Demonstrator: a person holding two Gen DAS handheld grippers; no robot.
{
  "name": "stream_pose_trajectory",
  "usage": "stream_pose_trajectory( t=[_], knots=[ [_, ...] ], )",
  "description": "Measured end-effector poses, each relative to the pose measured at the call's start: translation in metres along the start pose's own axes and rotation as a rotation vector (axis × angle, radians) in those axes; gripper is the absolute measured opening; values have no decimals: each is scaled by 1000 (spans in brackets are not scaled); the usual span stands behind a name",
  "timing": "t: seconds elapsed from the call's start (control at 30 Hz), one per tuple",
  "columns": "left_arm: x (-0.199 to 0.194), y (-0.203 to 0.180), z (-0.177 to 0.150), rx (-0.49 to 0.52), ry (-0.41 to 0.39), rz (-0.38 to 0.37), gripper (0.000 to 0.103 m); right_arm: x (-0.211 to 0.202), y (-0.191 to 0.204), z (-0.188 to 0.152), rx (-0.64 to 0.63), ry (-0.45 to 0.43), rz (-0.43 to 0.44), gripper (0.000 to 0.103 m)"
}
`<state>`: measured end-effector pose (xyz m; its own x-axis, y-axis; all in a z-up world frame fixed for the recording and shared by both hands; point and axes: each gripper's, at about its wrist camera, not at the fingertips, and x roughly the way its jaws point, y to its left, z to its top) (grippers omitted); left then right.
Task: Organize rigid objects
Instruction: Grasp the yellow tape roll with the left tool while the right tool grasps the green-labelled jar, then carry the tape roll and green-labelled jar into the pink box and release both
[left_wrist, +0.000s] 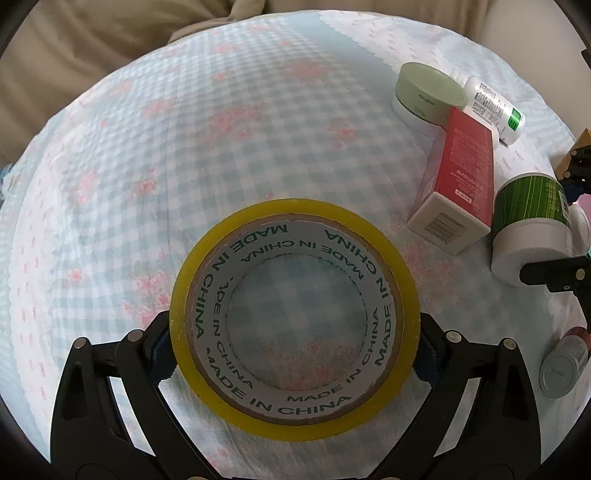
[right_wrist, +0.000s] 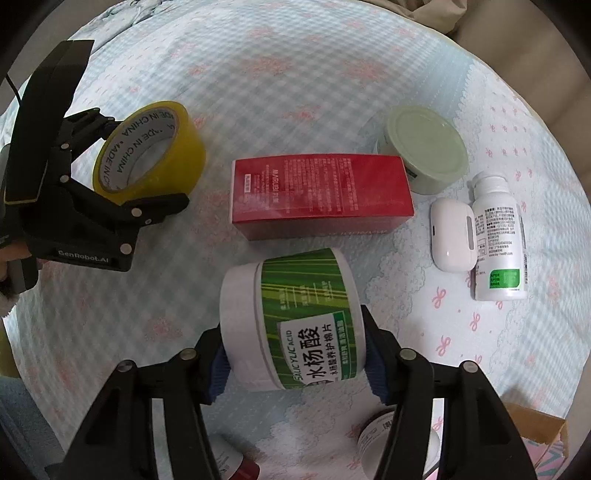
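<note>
The right tongs (right_wrist: 295, 354) are clamped on the jar (right_wrist: 291, 317), blue pads pressed to its lid end and its base. It lies on its side, so an end-to-end grip suits it better than a pinch on the curved wall, which would likely slip. Beyond it, at twelve o'clock, the red box (right_wrist: 321, 192) lies flat on the checked cloth (right_wrist: 295, 74), close but apart. At one o'clock the green tin (right_wrist: 424, 147) sits at the box's far corner, and at two o'clock the white case (right_wrist: 452, 236) lies just beside the white bottle (right_wrist: 498, 236). These pieces sit close together, which reads as a cluster under way.

At ten o'clock the left tongs (left_wrist: 295, 350) straddle the tape (left_wrist: 293, 319), which lies flat on the cloth. The jaws stand wide, flush with the yellow rim on both sides. Whether they press it or merely bracket it, the views leave unclear; a roll this wide needs nearly the full spread. The tape is well apart from the cluster, so it probably needs carrying over.
</note>
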<state>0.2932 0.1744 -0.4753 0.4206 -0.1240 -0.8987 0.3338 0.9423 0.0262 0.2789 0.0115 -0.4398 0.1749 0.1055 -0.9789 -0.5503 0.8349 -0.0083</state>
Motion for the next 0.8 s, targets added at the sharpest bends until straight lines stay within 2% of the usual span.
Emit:
stream_pose_trajectory(
  t=[0.17, 0.2, 0.37, 0.67, 0.8],
  knots=[
    [-19, 0, 1, 0, -25, 6, 96, 1, 9, 1, 35, 29, -24, 56],
    [-24, 0, 2, -3, -27, 7, 96, 1, 3, 11, 45, 35, -30, 56],
    [-64, 1, 11, -19, -51, 8, 96, -28, 1, 12, 128, 32, -18, 55],
    [-188, -4, 44, -11, -143, 4, 96, -148, 5, 18, 307, -38, -14, 55],
    [-242, -16, 60, -1, -194, 0, 96, -205, -8, 8, 440, -100, 20, 55]
  ],
)
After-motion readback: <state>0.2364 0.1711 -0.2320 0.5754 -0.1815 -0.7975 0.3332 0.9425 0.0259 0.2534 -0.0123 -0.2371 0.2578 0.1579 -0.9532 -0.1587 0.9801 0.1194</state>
